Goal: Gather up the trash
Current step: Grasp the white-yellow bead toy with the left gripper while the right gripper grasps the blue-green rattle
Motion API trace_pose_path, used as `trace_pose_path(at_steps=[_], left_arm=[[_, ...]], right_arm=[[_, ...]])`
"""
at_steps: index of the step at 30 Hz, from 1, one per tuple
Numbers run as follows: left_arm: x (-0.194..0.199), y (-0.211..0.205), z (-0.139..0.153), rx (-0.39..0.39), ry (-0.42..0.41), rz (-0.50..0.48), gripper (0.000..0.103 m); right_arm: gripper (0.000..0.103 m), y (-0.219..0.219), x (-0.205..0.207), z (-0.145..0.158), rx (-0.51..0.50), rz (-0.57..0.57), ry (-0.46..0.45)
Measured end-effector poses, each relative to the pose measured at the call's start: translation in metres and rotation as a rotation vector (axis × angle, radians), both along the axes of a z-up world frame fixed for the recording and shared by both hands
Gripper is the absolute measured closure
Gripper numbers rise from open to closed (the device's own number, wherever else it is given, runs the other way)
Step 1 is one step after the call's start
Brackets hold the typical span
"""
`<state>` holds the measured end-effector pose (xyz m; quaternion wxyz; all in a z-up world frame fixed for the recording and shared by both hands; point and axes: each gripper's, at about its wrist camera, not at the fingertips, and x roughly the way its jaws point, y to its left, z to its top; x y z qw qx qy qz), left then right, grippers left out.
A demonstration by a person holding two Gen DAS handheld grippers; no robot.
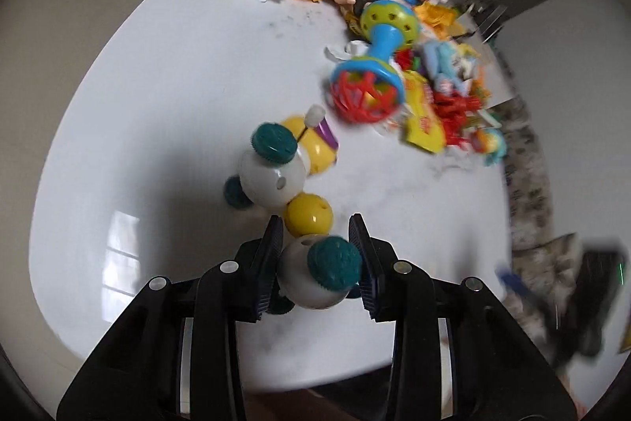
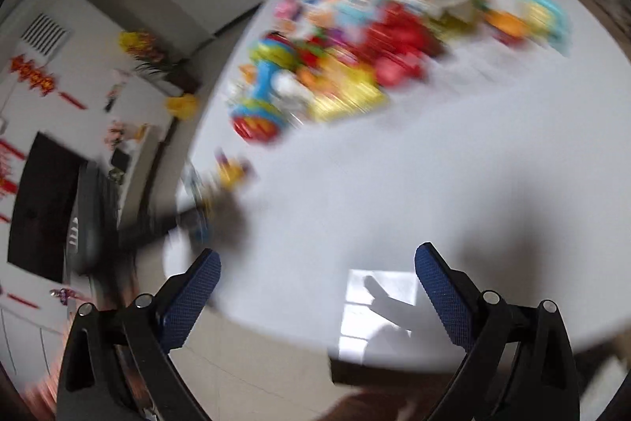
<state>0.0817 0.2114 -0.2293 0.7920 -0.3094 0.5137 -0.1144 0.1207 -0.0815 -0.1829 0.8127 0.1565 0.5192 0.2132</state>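
On the left, the left gripper (image 1: 317,237) is clamped around the near end of a jointed toy (image 1: 294,223) made of 3 balls in a chain: a white ball (image 1: 311,279) with teal knobs sits between the 2 ribbed pads, a yellow ball (image 1: 308,215) juts out just past the fingertips, and a second white ball (image 1: 267,180) with teal caps hangs beyond that. The jaws stand narrowly apart, no wider than the ball they press on. Gripping the end ball lets the rest of the chain trail forward over the white table (image 1: 177,105), probably so it can be carried off as 1 piece.

Just beyond the toy lies a small yellow figure (image 1: 315,141), touching or nearly touching the far white ball. Further right, a blue rattle (image 1: 372,66) with a red cage end lies at the edge of a heap of mixed toys (image 1: 445,85) that runs toward the table's far rim.

On the right, the right gripper (image 2: 317,271) hangs above bare tabletop near the near edge, its blue pads (image 2: 441,287) spread wide with nothing between them. This view is badly smeared, so the pile beyond (image 2: 374,38) reads only as coloured shapes; what counts as trash there I cannot tell.
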Motion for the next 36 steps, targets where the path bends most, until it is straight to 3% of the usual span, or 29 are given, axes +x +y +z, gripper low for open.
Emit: trace_pose_path(at_steps=[2, 7, 10, 15, 19, 20, 21, 23, 28, 33, 36], left_arm=[[-0.015, 0.006, 0.003, -0.050, -0.014, 0.022, 0.068], [-0.024, 0.009, -0.002, -0.080, -0.019, 0.064, 0.069], [-0.027, -0.001, -0.003, 0.002, -0.024, 0.044, 0.069], [-0.025, -0.015, -0.017, 0.147, 0.010, 0.002, 0.068], [-0.021, -0.019, -0.017, 0.209, 0.009, -0.009, 0.064], [-0.020, -0.020, -0.017, 0.218, 0.010, -0.013, 0.060], [-0.017, -0.022, -0.016, 0.227, 0.012, -0.018, 0.055], [-0.014, -0.024, -0.016, 0.225, 0.011, -0.026, 0.025], [0.002, -0.035, -0.016, 0.332, 0.008, -0.039, 0.011], [0.011, -0.064, -0.024, 0.588, -0.014, -0.104, 0.010], [0.007, -0.067, -0.025, 0.621, -0.066, -0.119, 0.015]], right_arm=[[0.006, 0.024, 0.034, 0.004, 0.007, 0.019, -0.002], [0.006, 0.087, 0.119, 0.000, 0.010, 0.036, 0.052], [0.006, 0.108, 0.156, -0.011, 0.067, -0.003, 0.135], [0.013, 0.132, 0.192, -0.038, 0.031, -0.083, 0.269], [0.013, 0.144, 0.202, -0.049, -0.008, -0.104, 0.298], [0.018, 0.148, 0.202, -0.048, -0.037, -0.107, 0.288], [0.024, 0.149, 0.201, -0.046, -0.066, -0.116, 0.290], [0.028, 0.146, 0.198, -0.039, -0.080, -0.139, 0.299], [0.033, 0.137, 0.185, -0.013, -0.032, -0.115, 0.274], [0.052, 0.145, 0.182, -0.029, 0.001, -0.122, 0.342], [0.055, 0.152, 0.189, -0.047, 0.014, -0.130, 0.370]])
